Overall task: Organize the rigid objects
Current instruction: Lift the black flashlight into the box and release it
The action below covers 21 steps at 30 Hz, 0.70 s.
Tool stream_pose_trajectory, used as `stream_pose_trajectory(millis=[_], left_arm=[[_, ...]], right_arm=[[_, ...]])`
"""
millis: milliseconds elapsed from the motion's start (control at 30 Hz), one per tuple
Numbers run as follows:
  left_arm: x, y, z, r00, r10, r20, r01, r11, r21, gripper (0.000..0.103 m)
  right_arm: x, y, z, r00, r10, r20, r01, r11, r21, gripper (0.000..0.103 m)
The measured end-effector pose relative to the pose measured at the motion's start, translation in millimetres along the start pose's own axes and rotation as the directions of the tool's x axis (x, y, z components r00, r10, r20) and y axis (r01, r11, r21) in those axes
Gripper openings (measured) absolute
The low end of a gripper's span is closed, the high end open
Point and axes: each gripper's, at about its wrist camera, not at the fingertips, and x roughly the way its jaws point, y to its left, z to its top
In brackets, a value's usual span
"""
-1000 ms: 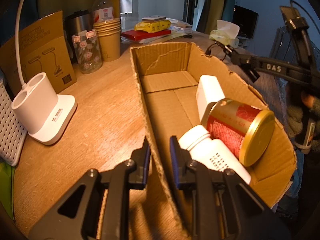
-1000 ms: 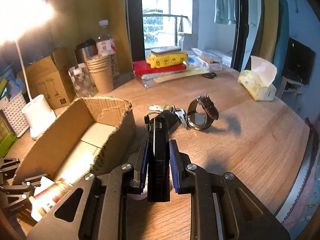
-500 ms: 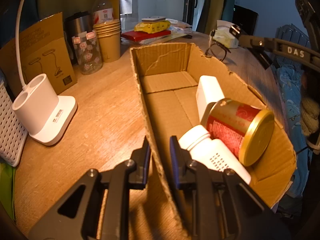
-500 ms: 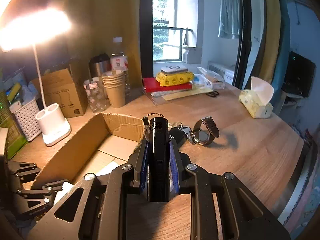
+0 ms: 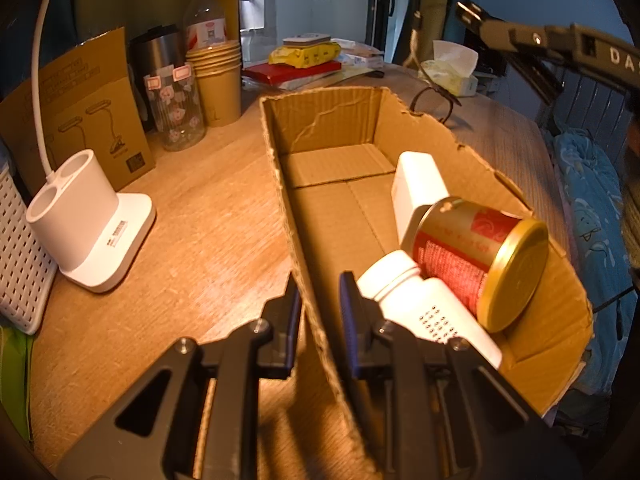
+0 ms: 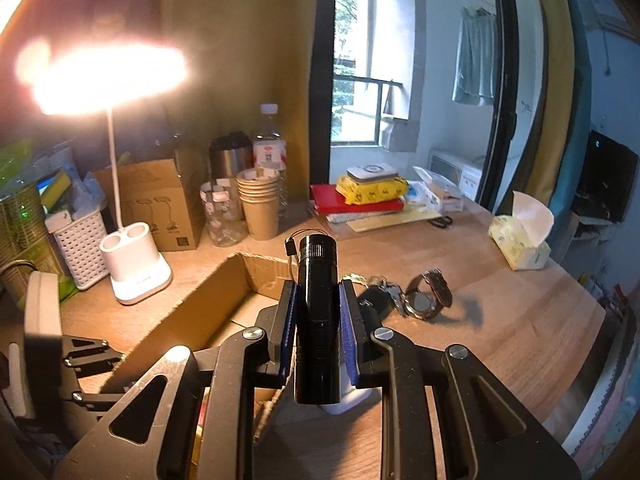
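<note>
Right gripper (image 6: 318, 316) pinching black flashlight (image 6: 317, 312) between blue pads, now carrying it higher than second ago, lifting clear of table and hanging over near end of cardboard box (image 5: 332, 168)

Left gripper (image 5: 320, 304) staying clamped on box's near wall, steadying it, unchanged

Box already holding red tin (image 5: 476, 256), white bottle (image 5: 424, 308), white adapter (image 5: 416, 188); far half bare

Keys (image 6: 376, 292) and watch (image 6: 428, 296) lying on table beside box, waiting

Likely next: lowering flashlight into box, releasing
</note>
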Motion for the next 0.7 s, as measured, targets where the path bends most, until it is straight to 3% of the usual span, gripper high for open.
stream_pose_trajectory(millis=[400,700], left_arm=[[-0.2,-1.2,-0.9,1.000,0.000,0.000,0.000,1.000,0.000,0.020],[-0.2,-1.3,-1.1,1.000,0.000,0.000,0.000,1.000,0.000,0.020]], right_arm=[[7.3,24.1,10.2,0.998,0.059,0.030,-0.058,0.997,-0.051,0.022],[27.5,39.0,8.3,0.995,0.103,-0.002,-0.103,0.991,-0.087,0.022]])
